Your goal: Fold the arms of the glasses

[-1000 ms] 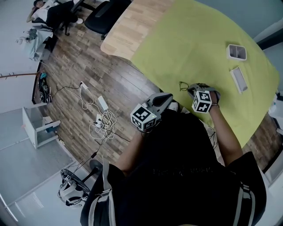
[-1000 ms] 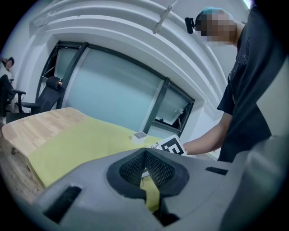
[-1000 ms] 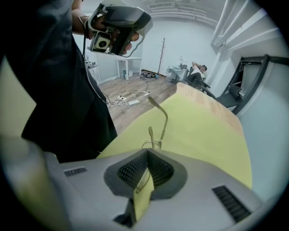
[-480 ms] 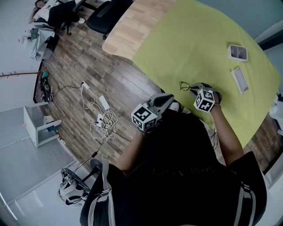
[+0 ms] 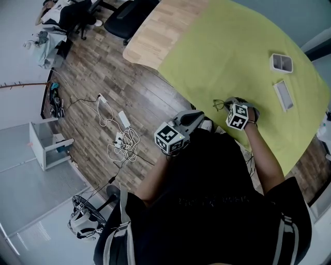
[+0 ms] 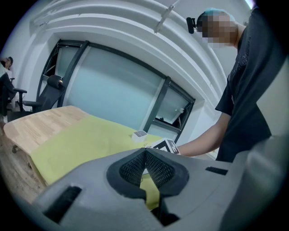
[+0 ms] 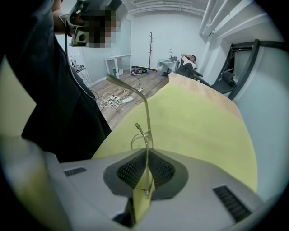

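Thin wire-framed glasses (image 7: 145,131) stand between the pads of my right gripper (image 7: 146,155), which is shut on the frame. One arm sticks up and curves to the left. In the head view the glasses (image 5: 220,105) show just left of the right gripper (image 5: 231,107), above the near edge of the yellow cloth (image 5: 232,46). My left gripper (image 5: 195,117) hangs off the table's near edge, left of the glasses and apart from them. Its pads (image 6: 156,169) meet with nothing between them, and the right gripper's marker cube (image 6: 166,145) shows beyond.
A white open box (image 5: 282,62) and a flat white case (image 5: 283,94) lie on the cloth at the far right. The bare wooden tabletop (image 5: 160,31) extends to the left. Cables and a power strip (image 5: 121,140) lie on the floor, with an office chair (image 5: 126,15) behind.
The right gripper has shifted and turned slightly with the glasses still held. The left gripper has barely moved.
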Demonstrator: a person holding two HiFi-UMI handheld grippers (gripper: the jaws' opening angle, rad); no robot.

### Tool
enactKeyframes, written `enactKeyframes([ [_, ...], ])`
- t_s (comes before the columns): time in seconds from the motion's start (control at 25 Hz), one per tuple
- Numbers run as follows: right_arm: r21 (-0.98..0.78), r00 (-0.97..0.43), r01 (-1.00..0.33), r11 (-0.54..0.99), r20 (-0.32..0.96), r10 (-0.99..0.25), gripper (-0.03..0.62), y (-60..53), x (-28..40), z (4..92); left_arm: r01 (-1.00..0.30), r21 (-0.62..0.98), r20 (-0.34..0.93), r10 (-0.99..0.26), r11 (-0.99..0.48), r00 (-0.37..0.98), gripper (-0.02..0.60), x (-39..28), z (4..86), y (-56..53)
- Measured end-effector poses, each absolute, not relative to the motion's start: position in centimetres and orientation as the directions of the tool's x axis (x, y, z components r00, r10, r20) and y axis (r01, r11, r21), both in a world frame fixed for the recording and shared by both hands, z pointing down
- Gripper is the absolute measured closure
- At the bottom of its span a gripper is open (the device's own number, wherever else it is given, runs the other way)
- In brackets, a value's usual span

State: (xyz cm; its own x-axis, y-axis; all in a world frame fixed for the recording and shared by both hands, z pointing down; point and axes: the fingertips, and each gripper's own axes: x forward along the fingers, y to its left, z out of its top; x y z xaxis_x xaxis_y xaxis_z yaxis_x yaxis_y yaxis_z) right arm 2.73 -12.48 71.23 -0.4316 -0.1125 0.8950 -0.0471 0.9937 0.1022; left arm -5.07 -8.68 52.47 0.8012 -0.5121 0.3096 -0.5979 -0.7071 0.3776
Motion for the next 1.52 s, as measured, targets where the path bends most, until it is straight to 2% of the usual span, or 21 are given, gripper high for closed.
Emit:
enactKeyframes([
  [0.88,0.072,-0.375,-0.026,0.997,0.924,-0.077,0.562,-12.3,2.0,73.7,-0.603,0.379,0.313,-0.517,-0.702,0.797,0.563,-6.3,52.7,-8.6],
  [1.52,0.040,-0.542,-0.278,0.960,0.818,-0.192,0.560,-11.4,2.9,67.9,-0.575,0.389,0.281,-0.501,-0.720,0.818,0.563,-5.5,52.3,-8.1],
])
